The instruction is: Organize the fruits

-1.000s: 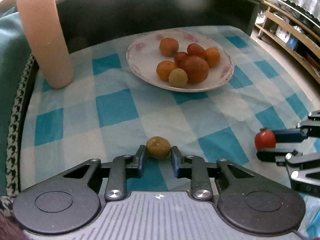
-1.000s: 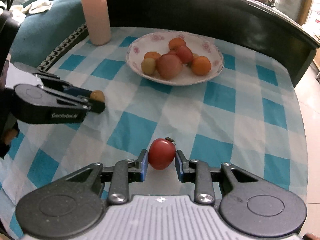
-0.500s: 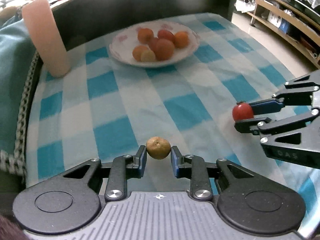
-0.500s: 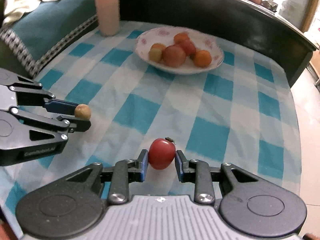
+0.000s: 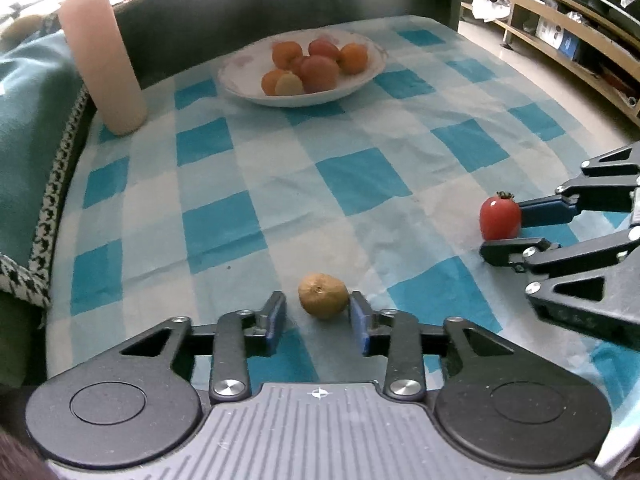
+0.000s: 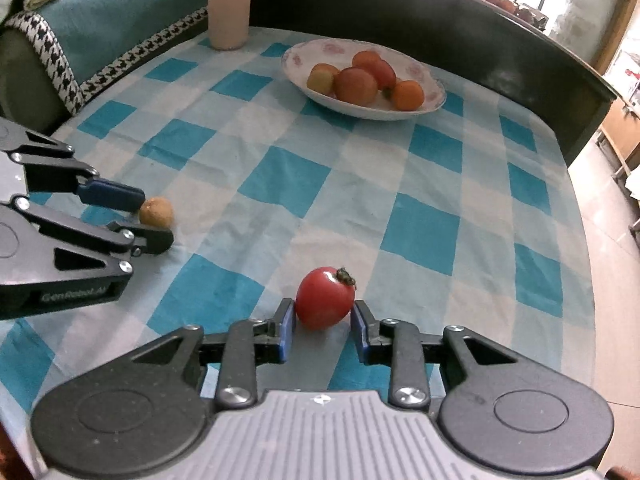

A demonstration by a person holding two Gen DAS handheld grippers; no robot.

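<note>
A small brown fruit [image 5: 323,295] lies on the blue-checked cloth [image 5: 360,184] between the fingers of my left gripper [image 5: 317,316]. That gripper is open, with a gap on the fruit's left side. My right gripper [image 6: 322,312] is shut on a red tomato [image 6: 325,298], both pads touching it, low over the cloth. The left wrist view shows this tomato [image 5: 500,218] at the right. In the right wrist view the brown fruit [image 6: 157,211] is at the left. A white floral plate [image 5: 240,88] at the far side holds several orange and red fruits.
A tall pink cylinder [image 5: 102,60] stands at the far left corner of the cloth. A teal blanket with a houndstooth border [image 6: 100,20] lies along the left. A dark curved backboard [image 6: 480,40] rims the far edge. Bare floor and shelves [image 5: 560,40] lie off to the right.
Both grippers have drawn back from the plate and come down low. My left gripper's fingers have spread, leaving the brown fruit on the cloth. The right still holds the tomato.
</note>
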